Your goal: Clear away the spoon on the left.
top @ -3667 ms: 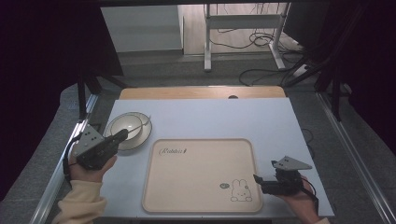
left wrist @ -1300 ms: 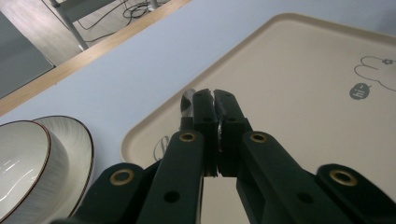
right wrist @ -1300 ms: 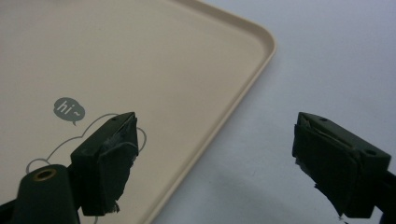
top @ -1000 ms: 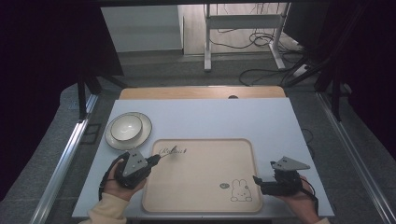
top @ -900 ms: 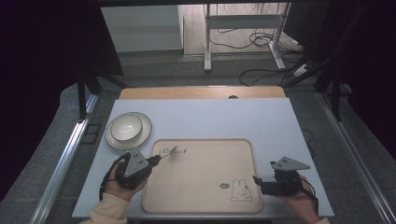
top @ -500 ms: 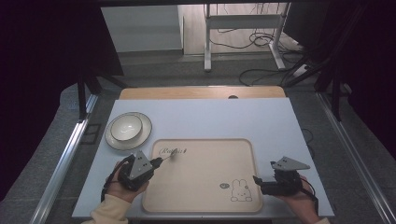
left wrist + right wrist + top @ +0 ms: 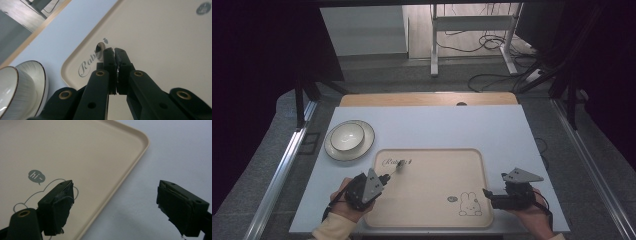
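Observation:
My left gripper (image 7: 385, 177) hovers over the left edge of the beige tray (image 7: 432, 192), shut on the thin handle of a small metal spoon (image 7: 400, 168). In the left gripper view the spoon (image 7: 100, 50) shows its shiny bowl just past my closed jaws (image 7: 115, 53), above the "Rabbit" lettering on the tray (image 7: 162, 37). My right gripper (image 7: 486, 192) rests at the tray's front right corner, open, jaws astride the tray's rim. In the right gripper view the gripper (image 7: 115, 197) has nothing between its jaws and the tray (image 7: 75, 145) lies under the left jaw.
A white bowl (image 7: 347, 136) stands on a ribbed plate (image 7: 363, 146) at the table's left, behind the left hand; both the bowl (image 7: 7, 85) and plate (image 7: 37, 80) appear in the left gripper view. The light blue tabletop (image 7: 437, 125) extends behind the tray.
The left gripper came from beside the bowl and plate to the tray's left edge with the spoon, then drifted slightly nearer and lower. The right gripper stayed put.

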`<state>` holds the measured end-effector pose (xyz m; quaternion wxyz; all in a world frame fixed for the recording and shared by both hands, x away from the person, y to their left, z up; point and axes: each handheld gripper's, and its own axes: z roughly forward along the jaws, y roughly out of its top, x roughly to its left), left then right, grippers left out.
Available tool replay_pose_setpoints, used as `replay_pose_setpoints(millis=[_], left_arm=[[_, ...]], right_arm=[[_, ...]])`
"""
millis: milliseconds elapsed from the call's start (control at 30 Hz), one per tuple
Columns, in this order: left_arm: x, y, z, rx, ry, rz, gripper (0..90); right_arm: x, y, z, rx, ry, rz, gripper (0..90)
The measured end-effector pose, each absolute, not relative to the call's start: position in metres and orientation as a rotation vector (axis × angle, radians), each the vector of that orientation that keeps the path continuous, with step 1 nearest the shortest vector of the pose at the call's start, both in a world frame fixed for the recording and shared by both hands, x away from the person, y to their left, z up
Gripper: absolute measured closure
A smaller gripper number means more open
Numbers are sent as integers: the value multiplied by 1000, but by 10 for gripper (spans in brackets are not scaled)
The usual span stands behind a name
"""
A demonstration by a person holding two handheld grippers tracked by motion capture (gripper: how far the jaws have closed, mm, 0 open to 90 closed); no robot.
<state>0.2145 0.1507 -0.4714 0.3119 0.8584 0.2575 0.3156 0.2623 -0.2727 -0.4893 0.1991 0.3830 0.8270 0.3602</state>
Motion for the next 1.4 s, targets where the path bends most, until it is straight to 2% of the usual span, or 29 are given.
replay_pose_setpoints(millis=[300, 633, 900, 1400], left_arm=[[207, 134, -477, 2348, 619, 865, 884], [206, 131, -486, 2389, 624, 817, 878], [206, 125, -493, 2452, 589, 830, 869], [211, 115, -511, 2599, 539, 682, 831]], right_arm=[[262, -272, -490, 1069, 2324, 997, 147], [262, -271, -491, 1070, 2335, 989, 147], [263, -271, -492, 1073, 2345, 976, 147], [263, -270, -493, 1077, 2352, 969, 147]])
